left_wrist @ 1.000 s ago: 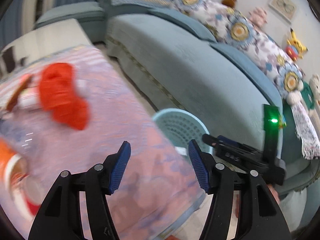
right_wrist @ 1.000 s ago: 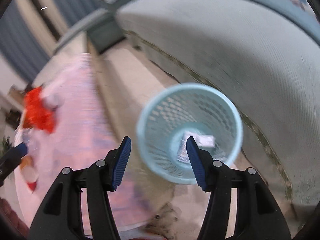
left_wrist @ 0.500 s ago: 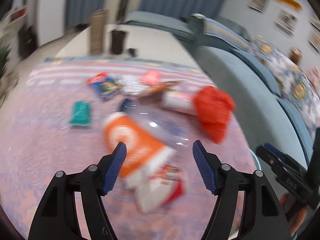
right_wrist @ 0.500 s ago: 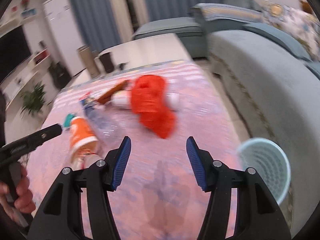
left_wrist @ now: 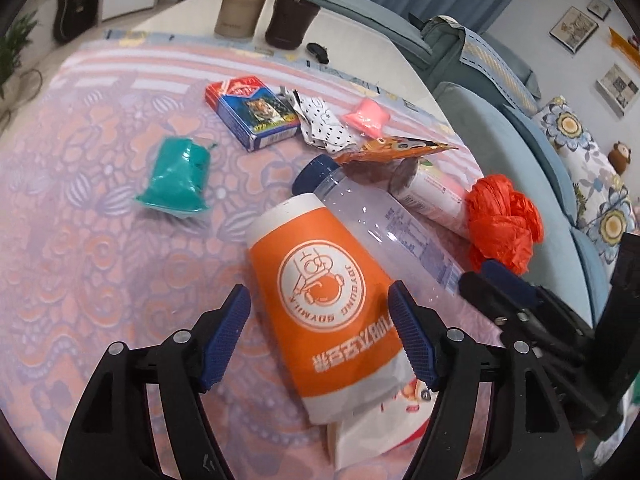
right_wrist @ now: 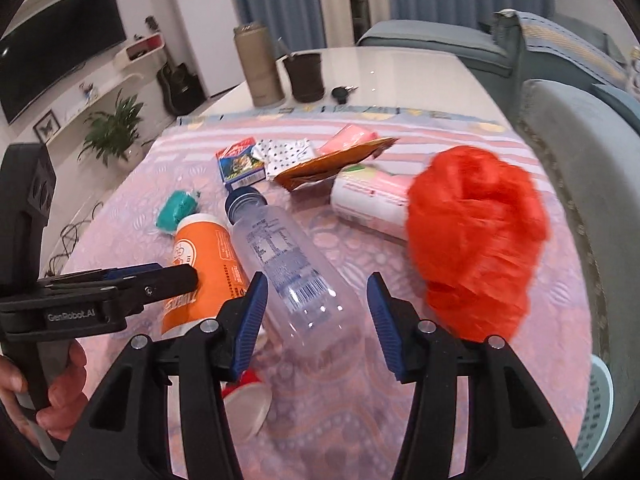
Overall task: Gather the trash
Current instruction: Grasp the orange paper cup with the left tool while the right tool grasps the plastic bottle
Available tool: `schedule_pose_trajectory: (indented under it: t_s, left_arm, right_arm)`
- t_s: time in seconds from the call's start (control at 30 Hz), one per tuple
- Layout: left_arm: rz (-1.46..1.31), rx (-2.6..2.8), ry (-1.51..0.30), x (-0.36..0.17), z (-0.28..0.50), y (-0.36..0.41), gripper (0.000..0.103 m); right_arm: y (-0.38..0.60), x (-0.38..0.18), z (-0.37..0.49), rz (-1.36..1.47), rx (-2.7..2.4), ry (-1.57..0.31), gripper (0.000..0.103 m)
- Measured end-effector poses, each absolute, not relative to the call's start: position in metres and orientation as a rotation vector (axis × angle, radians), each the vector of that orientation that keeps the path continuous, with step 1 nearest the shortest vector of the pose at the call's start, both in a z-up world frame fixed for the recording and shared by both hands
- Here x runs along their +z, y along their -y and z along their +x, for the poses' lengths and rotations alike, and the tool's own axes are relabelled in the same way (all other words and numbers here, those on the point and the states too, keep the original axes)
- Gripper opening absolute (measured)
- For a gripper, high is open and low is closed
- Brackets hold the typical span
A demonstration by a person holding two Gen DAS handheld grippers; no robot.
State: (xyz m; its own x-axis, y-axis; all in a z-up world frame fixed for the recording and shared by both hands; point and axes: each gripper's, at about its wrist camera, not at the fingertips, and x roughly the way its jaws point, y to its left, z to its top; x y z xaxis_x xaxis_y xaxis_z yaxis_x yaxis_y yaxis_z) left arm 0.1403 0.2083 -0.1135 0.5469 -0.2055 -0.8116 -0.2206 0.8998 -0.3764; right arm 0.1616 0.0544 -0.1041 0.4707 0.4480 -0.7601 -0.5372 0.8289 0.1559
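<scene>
Trash lies on a pink patterned tablecloth (left_wrist: 80,264). An orange paper cup (left_wrist: 328,296) lies on its side, and my open left gripper (left_wrist: 320,332) straddles its wide end. A clear plastic bottle (right_wrist: 292,268) with a blue cap lies beside it, its base between the open jaws of my right gripper (right_wrist: 316,316). A crumpled red plastic bag (right_wrist: 472,248) sits to the right. A teal packet (left_wrist: 176,176), a blue card box (left_wrist: 256,112), a spotted wrapper (left_wrist: 324,124), a pink packet (left_wrist: 368,116), an orange snack wrapper (left_wrist: 396,148) and a white can (right_wrist: 372,200) lie farther off.
A light blue mesh bin (right_wrist: 600,412) stands on the floor at the table's right edge, beside a blue-grey sofa (right_wrist: 592,148). A beige flask (right_wrist: 260,68), a dark cup (right_wrist: 306,76) and keys (right_wrist: 342,92) stand at the table's far end.
Both grippers swung away from the bin and sofa to the table. They now sit low over the trash, left at the orange cup, right at the clear bottle.
</scene>
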Motion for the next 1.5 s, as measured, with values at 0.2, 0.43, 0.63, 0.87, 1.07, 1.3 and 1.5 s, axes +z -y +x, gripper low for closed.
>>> schedule_pose_trajectory:
  t_s: [0.2,0.43,0.63,0.87,1.07,1.3,1.5]
  left_arm:
    - [-0.501,-0.008,-1.018,-0.126,0.159,-0.206,0.073]
    - [-0.52,-0.028,-1.029,-0.137,0.171,-0.203,0.072]
    - [-0.525,-0.046,-1.006,-0.133,0.164,-0.211,0.066]
    - [-0.495,-0.053,-0.924,-0.099,0.148,-0.217,0.061]
    - [-0.496,-0.059,-0.823,-0.058,0.125,-0.224,0.061]
    - [-0.437,-0.08,-0.795,-0.041,0.113,-0.209,0.061]
    - [-0.394,-0.102,-0.802,-0.038,0.108,-0.193,0.061]
  right_arm:
    - [-0.065,-0.117,0.173,-0.129,0.662,-0.934,0.053]
    - [-0.075,-0.132,0.186,-0.126,0.682,-0.978,0.063]
    - [-0.05,-0.13,0.178,-0.05,0.639,-0.981,0.059]
    - [-0.007,-0.112,0.141,-0.035,0.475,-0.967,0.059]
    - [0.034,-0.109,0.095,-0.047,0.335,-0.977,0.057]
    - [0.034,-0.124,0.082,-0.1,0.339,-1.065,0.064]
    - [0.025,-0.134,0.107,-0.117,0.334,-1.118,0.065]
